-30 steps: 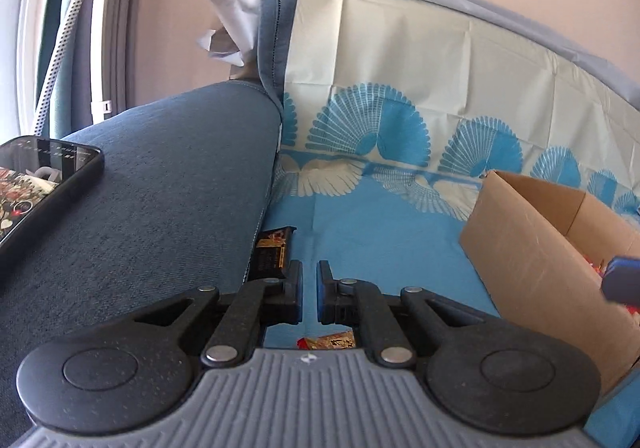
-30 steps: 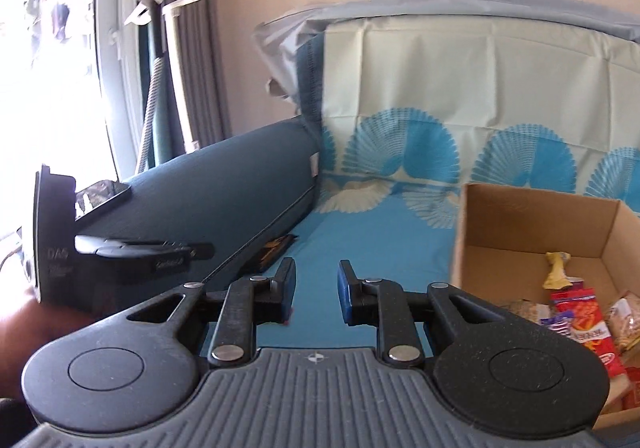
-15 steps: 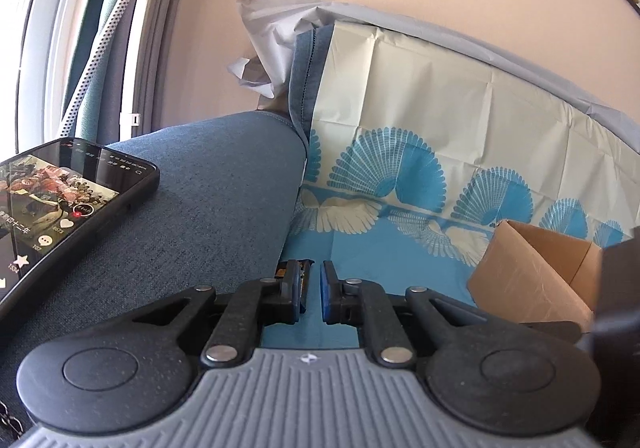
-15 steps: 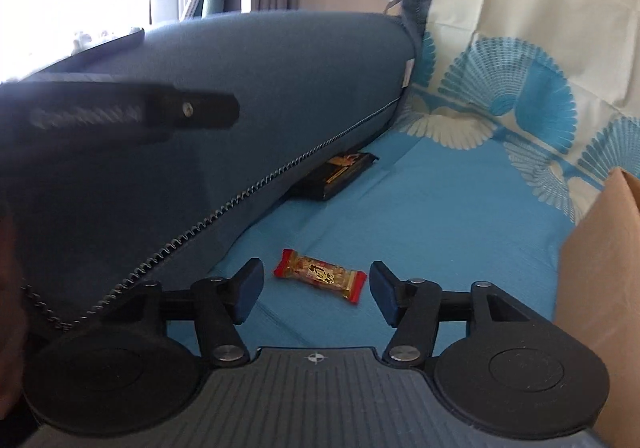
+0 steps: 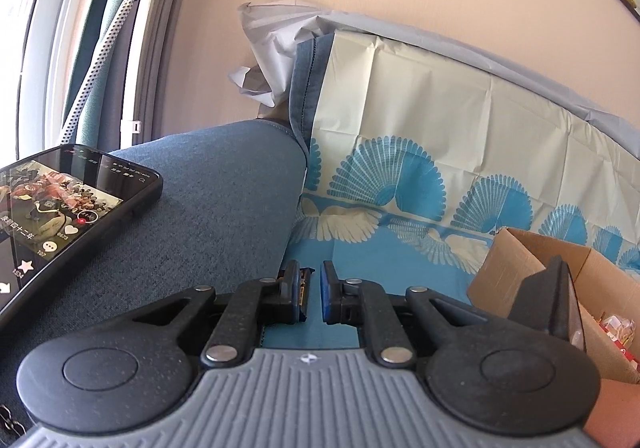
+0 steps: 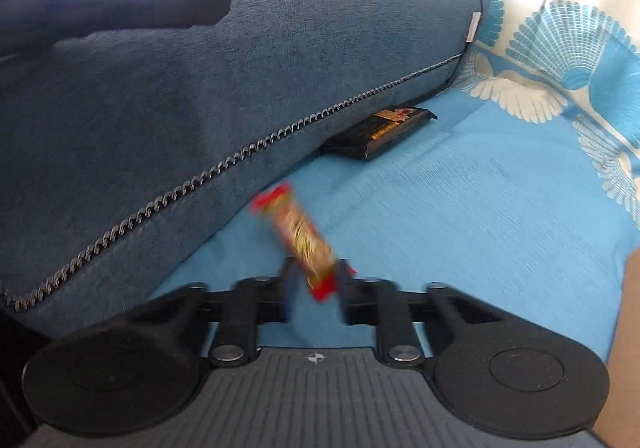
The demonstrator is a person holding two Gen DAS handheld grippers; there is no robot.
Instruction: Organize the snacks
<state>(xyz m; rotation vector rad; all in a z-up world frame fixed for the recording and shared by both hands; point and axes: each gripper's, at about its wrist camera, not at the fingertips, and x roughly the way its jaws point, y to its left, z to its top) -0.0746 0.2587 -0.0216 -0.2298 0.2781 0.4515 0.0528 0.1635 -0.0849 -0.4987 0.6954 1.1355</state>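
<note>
A small snack in a red and yellow wrapper (image 6: 301, 238) is seen between the fingers of the right gripper (image 6: 316, 284), tilted up and away from the jaws, with its near end pinched between the pads. The jaws have just been closing, and they now stand nearly together on that wrapper end. The snack is blurred, so the print on it cannot be read. It is held over the blue cloth (image 6: 460, 207) that covers the seat.

Further back on the same cloth, a dark snack bar (image 6: 380, 131) is tucked partly under the edge of the blue cushion (image 6: 240, 67), whose zip runs along the lower seam.

The left gripper (image 5: 311, 298) is held almost shut, with only a narrow gap between the pads; nothing is seen gripped in it. It points along the gap between the cushion and the cloth.

A cardboard box (image 5: 532, 260) stands on the cloth to the right, with some packets visible inside it. A phone (image 5: 60, 207) with a lit screen lies on top of the cushion to the left.
</note>
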